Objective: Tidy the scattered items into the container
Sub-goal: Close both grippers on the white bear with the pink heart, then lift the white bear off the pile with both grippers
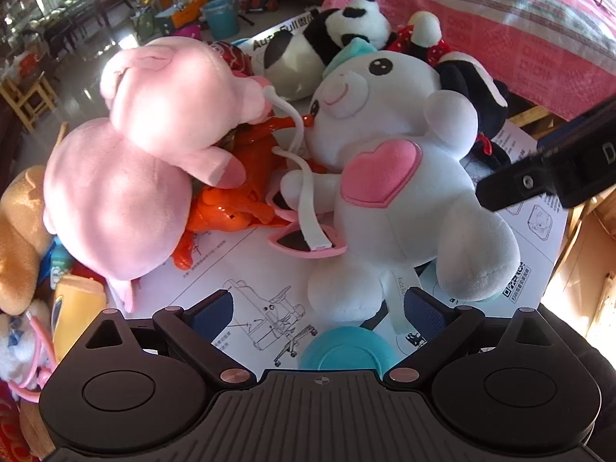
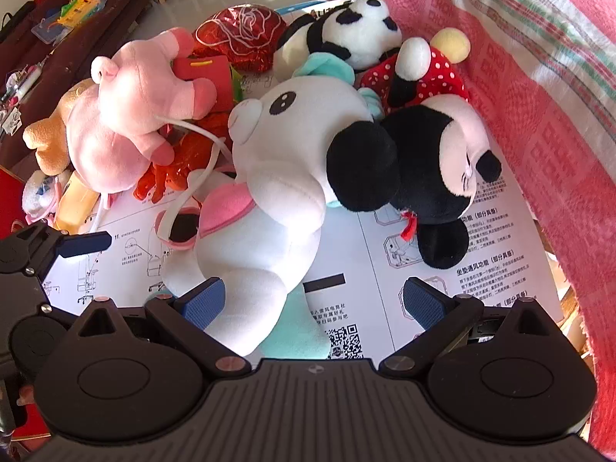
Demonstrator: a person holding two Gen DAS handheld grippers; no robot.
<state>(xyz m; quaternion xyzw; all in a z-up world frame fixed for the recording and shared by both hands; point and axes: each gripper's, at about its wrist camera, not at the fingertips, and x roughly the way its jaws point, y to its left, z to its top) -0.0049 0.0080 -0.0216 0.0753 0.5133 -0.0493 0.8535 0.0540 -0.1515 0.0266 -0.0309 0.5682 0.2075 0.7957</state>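
Biggest thing here is the white bear (image 1: pixel 389 177), lying on its back on a printed instruction sheet (image 1: pixel 246 265) spread over the tabletop. In the left view it sits just past the left hand-held gripper (image 1: pixel 319 310), a bit right of centre, with its teal foot (image 1: pixel 346 350) low between the fingers. In the right view the bear's legs come down beside the left finger of the right hand-held gripper (image 2: pixel 315 302), so it's near and slightly left of that one.

Left of the bear is the pink pig (image 1: pixel 127 161), flopped over an orange plastic toy (image 1: pixel 238 192). Far side has the panda (image 1: pixel 331 38), and right of the bear a black-and-white mouse doll (image 2: pixel 435 169) in a red dotted dress.

View differences: the right camera shows the mouse doll's whole face and the QR code (image 2: pixel 344 340) on the sheet, plus the other gripper poking in at the left edge. The left camera shows the bear's pink heart patch (image 1: pixel 385 173) full on, and pink heart sunglasses (image 1: pixel 304 238) with a white strap lying near its arm.

Both grippers have their jaws spread wide apart and aren't gripping anything. The bear's leg looks about level with the right one's left pad (image 2: pixel 204 302), can't tell if it actually touches.
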